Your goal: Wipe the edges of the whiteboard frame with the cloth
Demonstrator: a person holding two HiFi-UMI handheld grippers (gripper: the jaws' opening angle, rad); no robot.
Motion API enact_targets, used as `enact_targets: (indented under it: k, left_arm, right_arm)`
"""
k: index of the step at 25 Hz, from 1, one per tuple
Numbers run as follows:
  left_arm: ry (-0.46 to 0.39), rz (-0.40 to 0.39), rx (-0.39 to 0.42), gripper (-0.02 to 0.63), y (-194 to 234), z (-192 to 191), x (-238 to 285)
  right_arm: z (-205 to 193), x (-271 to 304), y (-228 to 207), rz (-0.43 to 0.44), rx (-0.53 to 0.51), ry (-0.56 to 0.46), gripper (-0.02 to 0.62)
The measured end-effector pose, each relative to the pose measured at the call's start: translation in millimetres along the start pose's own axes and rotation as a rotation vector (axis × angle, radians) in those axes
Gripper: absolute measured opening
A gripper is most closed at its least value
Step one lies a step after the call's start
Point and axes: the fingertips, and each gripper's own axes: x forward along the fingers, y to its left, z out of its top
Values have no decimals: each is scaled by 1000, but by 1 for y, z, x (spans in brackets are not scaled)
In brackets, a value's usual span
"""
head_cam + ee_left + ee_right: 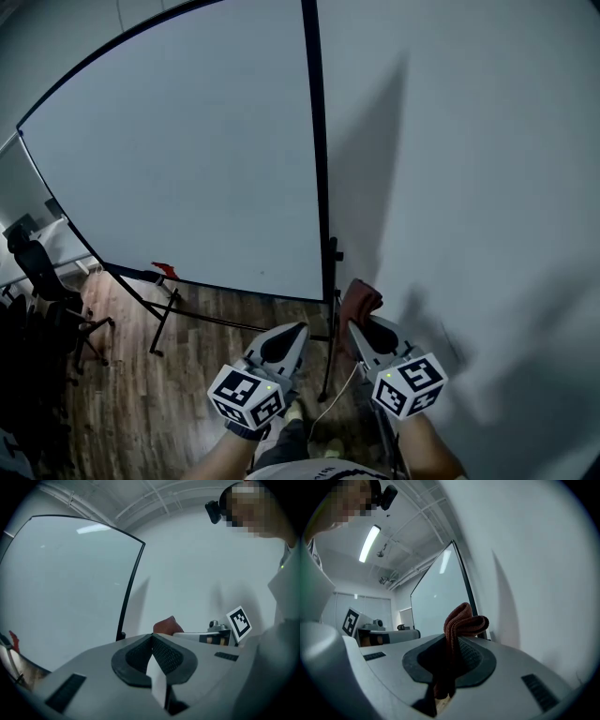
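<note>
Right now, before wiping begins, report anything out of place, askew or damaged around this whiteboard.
Nothing looks damaged or spilled. The whiteboard frame looks intact. Only a small red object on its bottom ledge, toward the left, stands out; I cannot tell what it is. The brown cloth is bunched in the right gripper, ready.

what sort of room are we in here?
Probably an office or meeting room: a large whiteboard on a black stand, black office chairs at left, a ceiling strip light.
</note>
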Motion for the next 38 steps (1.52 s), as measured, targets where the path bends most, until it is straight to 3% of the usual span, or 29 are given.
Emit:
enact_targets:
  k: [9, 17, 30, 38]
  left_arm:
    - [15, -126, 33, 8, 74, 21, 74]
    - [27, -183, 34, 8, 125, 30, 110]
    - [22, -171, 58, 8, 134, 51, 141]
    - [40, -164, 78, 8, 129, 65, 150]
  right_arm:
    - [21, 99, -51, -130, -55, 25, 52]
    - [5, 166, -95, -236, -79, 115, 52]
    - [29, 198, -106, -153, -193, 146, 52]
    - [77, 194, -95, -117, -245, 87, 52]
